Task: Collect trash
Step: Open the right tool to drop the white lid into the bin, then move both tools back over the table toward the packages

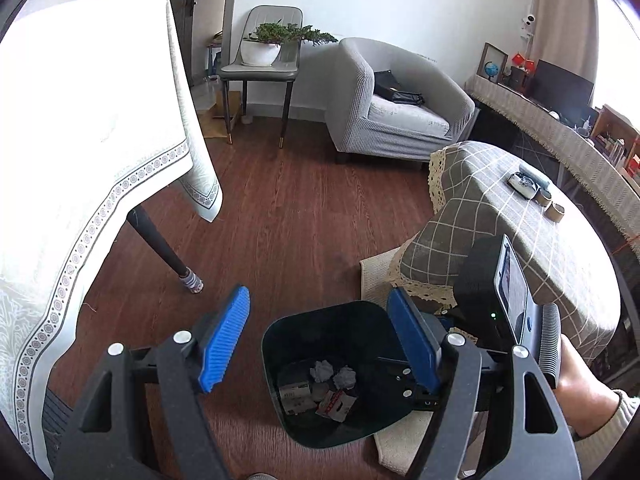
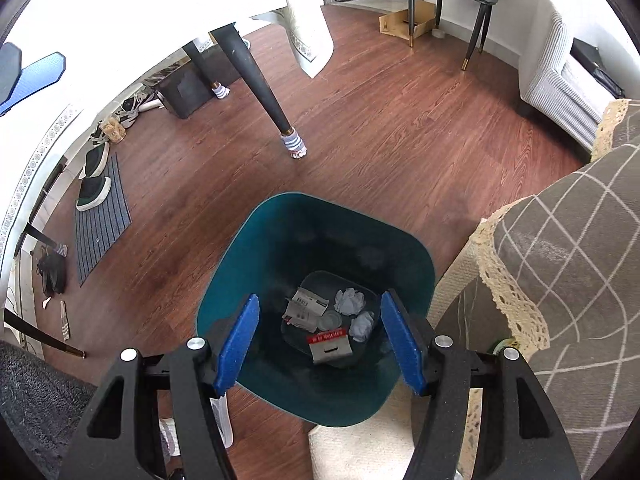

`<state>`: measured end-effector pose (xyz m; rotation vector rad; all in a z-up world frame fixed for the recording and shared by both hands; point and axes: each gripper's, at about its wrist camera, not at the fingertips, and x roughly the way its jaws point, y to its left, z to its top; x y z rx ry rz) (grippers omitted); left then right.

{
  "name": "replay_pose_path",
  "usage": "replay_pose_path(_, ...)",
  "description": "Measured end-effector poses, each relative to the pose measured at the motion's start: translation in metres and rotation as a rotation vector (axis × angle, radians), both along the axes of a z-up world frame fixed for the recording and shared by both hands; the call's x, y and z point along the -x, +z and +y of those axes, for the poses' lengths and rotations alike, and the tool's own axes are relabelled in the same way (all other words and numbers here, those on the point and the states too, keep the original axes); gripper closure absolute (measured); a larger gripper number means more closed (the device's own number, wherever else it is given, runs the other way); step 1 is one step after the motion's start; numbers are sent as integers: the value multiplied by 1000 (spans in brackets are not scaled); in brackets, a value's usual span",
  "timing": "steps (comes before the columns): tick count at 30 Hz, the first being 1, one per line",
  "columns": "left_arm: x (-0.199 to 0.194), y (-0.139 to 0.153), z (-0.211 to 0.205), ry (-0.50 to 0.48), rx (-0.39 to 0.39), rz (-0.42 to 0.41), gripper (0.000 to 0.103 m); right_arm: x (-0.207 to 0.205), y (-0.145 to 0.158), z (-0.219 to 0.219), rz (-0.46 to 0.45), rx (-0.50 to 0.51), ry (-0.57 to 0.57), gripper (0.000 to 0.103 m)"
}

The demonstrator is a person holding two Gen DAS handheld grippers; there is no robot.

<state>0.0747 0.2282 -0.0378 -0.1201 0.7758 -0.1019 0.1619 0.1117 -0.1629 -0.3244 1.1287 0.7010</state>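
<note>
A dark teal trash bin (image 2: 240, 248) stands on the wood floor; it also shows in the left wrist view (image 1: 276, 344). Inside lie crumpled white paper balls (image 2: 350, 302), a grey carton (image 2: 306, 304) and a red-and-grey packet (image 2: 330, 344). My right gripper (image 2: 320, 344) is open and empty, held right above the bin's opening. My left gripper (image 1: 320, 340) is open and empty, above the bin's left side. The right gripper's body (image 1: 500, 292) shows at the right of the left wrist view.
A white-clothed table (image 1: 80, 140) with a black leg (image 2: 260, 88) stands at left. A low table with a grey checked cloth (image 2: 560, 260) is right of the bin. A grey armchair (image 1: 392, 104) and a chair with a plant (image 1: 264, 52) are behind. Shoes (image 2: 94, 188) lie on a mat.
</note>
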Motion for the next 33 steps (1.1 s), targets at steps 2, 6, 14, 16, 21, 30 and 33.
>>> replay_pose_path(2,-1,4,-3,-2,-1,-10,28,1,7,-5,-14,-12,0,39)
replay_pose_path(6,-1,18,-13,-11,-6,-43,28,5,26,-15,-52,-44,8,39)
replay_pose_path(14,0,46,-37,-25,-6,-113,27,14,72,-40,-120,-135,10,39)
replay_pose_path(16,-1,51,-45,-29,-3,-126,27,15,83,-49,-138,-164,3,39)
replay_pose_path(21,-3,61,-74,-65,-18,-149,24,13,109,-75,-188,-219,-44,39)
replay_pose_path(30,-12,64,-135,-160,-53,-166,20,12,132,-139,-254,-214,-138,39)
replay_pose_path(33,-18,63,-151,-183,-50,-165,18,12,136,-159,-276,-204,-168,39)
